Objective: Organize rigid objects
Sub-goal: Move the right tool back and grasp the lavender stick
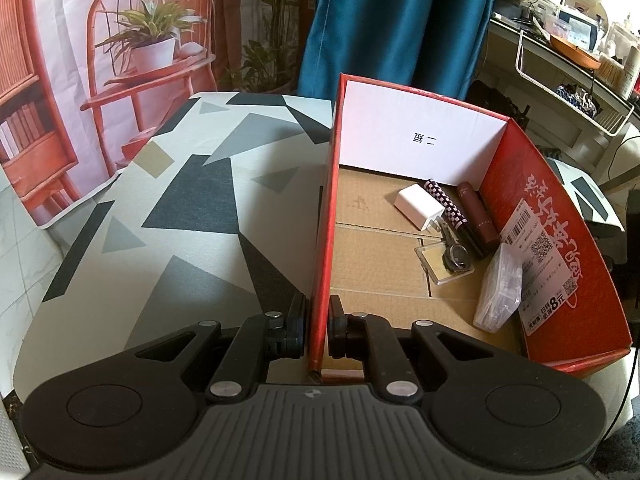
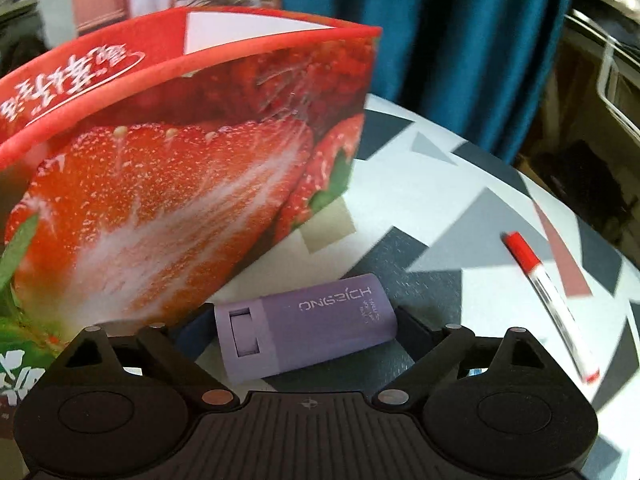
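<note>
A red cardboard box with a strawberry print stands on the patterned table. My left gripper is shut on the box's left wall. Inside lie a white charger, a checkered tube, a dark red lipstick, a key, a clear flat case and a clear plastic box. My right gripper is shut on a purple power bank, just right of the box and low over the table.
A red-capped pen lies on the table to the right of my right gripper. A blue curtain hangs behind the table. Cluttered shelves stand at the far right.
</note>
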A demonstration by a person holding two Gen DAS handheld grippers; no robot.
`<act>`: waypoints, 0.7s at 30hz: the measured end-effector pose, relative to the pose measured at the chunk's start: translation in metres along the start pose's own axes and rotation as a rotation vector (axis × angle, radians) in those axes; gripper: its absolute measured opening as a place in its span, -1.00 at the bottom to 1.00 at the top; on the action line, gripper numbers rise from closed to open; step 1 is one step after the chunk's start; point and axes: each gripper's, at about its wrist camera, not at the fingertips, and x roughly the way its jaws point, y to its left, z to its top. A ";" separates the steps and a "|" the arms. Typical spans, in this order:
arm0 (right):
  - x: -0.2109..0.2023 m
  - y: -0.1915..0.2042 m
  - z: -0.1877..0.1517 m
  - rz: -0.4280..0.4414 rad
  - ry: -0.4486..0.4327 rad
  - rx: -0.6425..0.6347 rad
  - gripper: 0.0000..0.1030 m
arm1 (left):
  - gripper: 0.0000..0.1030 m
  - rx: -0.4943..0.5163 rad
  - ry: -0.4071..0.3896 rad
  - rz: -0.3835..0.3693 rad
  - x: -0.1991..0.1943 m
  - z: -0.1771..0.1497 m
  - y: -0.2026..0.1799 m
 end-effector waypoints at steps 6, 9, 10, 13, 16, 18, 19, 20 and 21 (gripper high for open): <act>-0.014 0.009 -0.021 -0.078 -0.064 0.128 0.77 | -0.77 0.002 0.000 0.000 0.000 0.000 -0.001; -0.020 0.021 -0.032 -0.129 -0.086 0.119 0.76 | -0.77 0.000 0.000 0.001 0.000 0.000 -0.002; -0.022 0.023 -0.035 -0.138 -0.095 0.137 0.76 | -0.77 -0.001 0.000 0.000 0.000 0.000 -0.001; -0.029 0.026 -0.045 -0.149 -0.121 0.185 0.76 | -0.77 0.001 0.000 0.001 0.000 0.000 -0.002; -0.035 0.029 -0.051 -0.153 -0.130 0.217 0.76 | -0.77 0.002 0.000 0.002 0.000 0.000 -0.002; -0.038 0.027 -0.054 -0.143 -0.134 0.240 0.76 | -0.77 0.002 -0.001 0.001 0.000 0.000 -0.002; -0.041 0.025 -0.055 -0.135 -0.137 0.256 0.76 | -0.77 0.001 -0.001 0.001 0.000 0.000 -0.002; -0.043 0.025 -0.055 -0.132 -0.142 0.262 0.76 | -0.77 0.003 0.000 0.002 0.000 0.000 -0.002; -0.047 0.024 -0.054 -0.135 -0.152 0.257 0.76 | -0.77 0.003 -0.001 0.002 0.000 0.000 -0.002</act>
